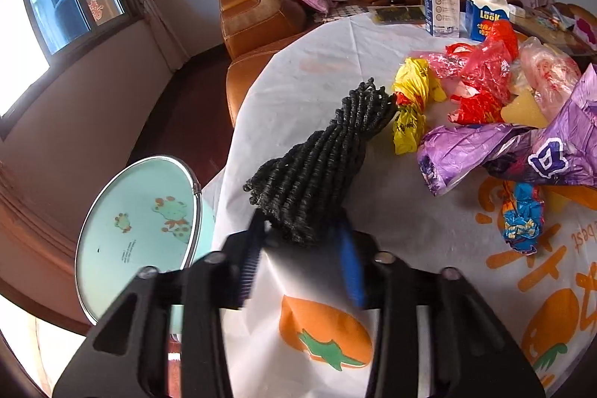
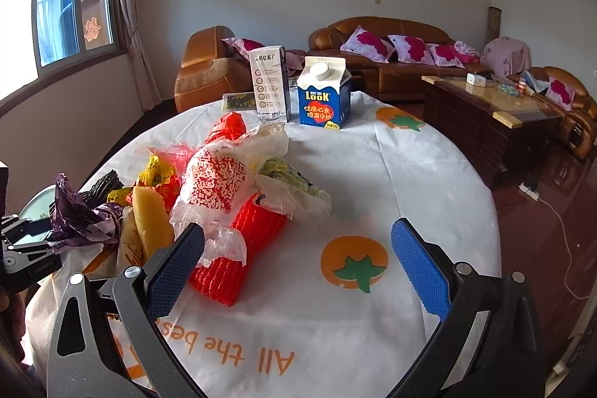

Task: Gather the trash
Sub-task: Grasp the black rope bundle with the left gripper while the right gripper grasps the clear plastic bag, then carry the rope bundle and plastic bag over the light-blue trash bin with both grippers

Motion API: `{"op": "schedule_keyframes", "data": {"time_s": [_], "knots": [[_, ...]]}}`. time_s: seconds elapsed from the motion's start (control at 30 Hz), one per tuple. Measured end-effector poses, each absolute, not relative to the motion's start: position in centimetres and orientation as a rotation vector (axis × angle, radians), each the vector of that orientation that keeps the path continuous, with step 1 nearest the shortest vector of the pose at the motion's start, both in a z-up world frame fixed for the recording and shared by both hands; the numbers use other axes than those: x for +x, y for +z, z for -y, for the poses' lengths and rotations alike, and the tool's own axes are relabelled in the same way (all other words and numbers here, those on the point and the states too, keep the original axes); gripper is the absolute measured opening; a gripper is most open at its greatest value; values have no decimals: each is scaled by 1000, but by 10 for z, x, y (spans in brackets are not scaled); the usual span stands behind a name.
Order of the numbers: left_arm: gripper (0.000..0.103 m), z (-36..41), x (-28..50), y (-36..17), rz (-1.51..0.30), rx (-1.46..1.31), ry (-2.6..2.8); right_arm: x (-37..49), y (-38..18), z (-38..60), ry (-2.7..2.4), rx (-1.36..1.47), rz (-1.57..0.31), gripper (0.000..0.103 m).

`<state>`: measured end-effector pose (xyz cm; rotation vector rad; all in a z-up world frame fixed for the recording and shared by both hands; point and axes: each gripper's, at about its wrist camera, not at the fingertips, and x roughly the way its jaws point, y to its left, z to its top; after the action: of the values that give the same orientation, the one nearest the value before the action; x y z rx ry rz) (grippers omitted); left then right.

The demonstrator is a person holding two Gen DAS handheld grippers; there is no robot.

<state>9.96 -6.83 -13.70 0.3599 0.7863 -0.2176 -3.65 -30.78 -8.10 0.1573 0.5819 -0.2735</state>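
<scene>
Black netting (image 1: 321,166) is sitting clamped in the left gripper (image 1: 302,248) above the counter (image 1: 298,77). Right gripper (image 2: 298,271) is hanging released beside the red mesh (image 2: 238,248).

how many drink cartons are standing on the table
2, both upright at the far edge: a tall white carton on the left and a blue LOOK carton beside it. The trash pile may hide others.
</scene>
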Motion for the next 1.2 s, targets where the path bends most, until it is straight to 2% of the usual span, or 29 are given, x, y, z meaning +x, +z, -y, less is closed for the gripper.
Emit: {"op": "schedule_keyframes", "data": {"time_s": [0.03,0.47,0.5,0.6,0.7,0.77,0.8,0.93,1.2], "knots": [[18,67,100,-136,-784,356,-226,-37,-80,309,-273,162,-577,98],[14,39,98,-95,-695,328,-197,-22,-60,305,-197,197,-521,97],[14,38,97,-93,-692,328,-194,-17,-61,303,-184,196,-530,94],[14,33,93,-92,-690,332,-191,-2,-67,295,-147,194,-573,70],[15,29,92,-97,-702,335,-190,14,-80,288,-121,182,-641,65],[15,26,93,-101,-711,337,-188,18,-90,288,-86,198,-680,45],[15,24,93,-101,-715,333,-187,18,-91,288,-69,205,-687,30],[15,17,93,-95,-708,317,-185,10,-82,287,-22,201,-672,18],[15,0,86,-69,-651,312,-150,0,-32,283,-14,148,-546,16]]}}
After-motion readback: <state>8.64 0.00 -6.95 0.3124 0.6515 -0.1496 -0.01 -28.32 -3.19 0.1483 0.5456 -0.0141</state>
